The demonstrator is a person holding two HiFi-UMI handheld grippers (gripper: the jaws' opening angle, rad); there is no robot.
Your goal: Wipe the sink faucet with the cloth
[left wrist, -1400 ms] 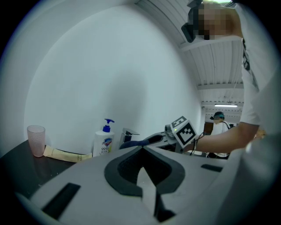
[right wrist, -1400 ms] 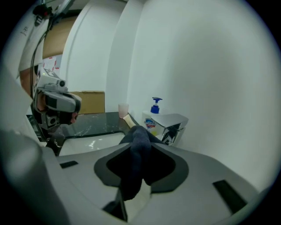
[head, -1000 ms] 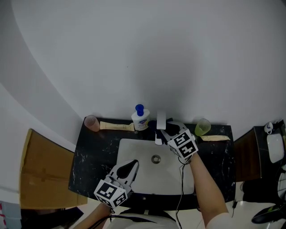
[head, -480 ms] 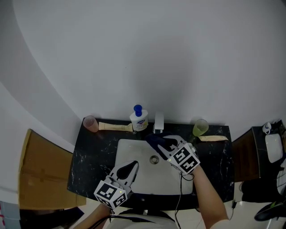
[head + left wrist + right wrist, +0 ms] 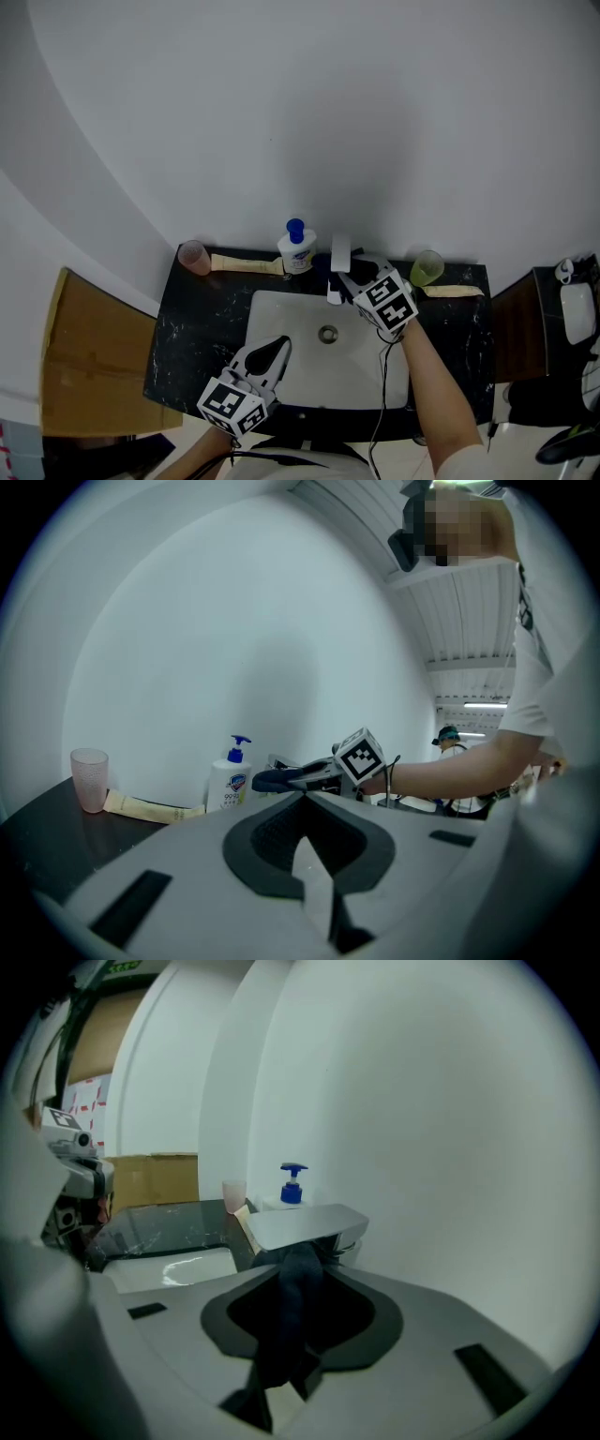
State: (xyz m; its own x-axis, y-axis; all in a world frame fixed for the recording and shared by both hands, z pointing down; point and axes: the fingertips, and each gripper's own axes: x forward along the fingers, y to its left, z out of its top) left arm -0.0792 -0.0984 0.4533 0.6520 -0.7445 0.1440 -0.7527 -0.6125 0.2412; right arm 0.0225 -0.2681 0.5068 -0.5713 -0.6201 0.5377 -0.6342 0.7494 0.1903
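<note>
Right gripper (image 5: 298, 1258) is clenched on the dark cloth (image 5: 284, 1330), which lies against the faucet (image 5: 302, 1223) spout. Left gripper (image 5: 302, 806), jaws together and empty, hovers over the sink (image 5: 272, 314) front. The pump bottle (image 5: 296, 250) by the faucet bears a blue logo, its print unreadable

no print reads clearly; the label (image 5: 232, 785) on the pump bottle (image 5: 228, 799) is too small to read.

left hand-held gripper (image 5: 302, 799): jaws together | pink cup (image 5: 89, 779) left | soap bottle (image 5: 229, 784) beside cloth (image 5: 268, 780) in right hand-held gripper (image 5: 298, 775)
</note>
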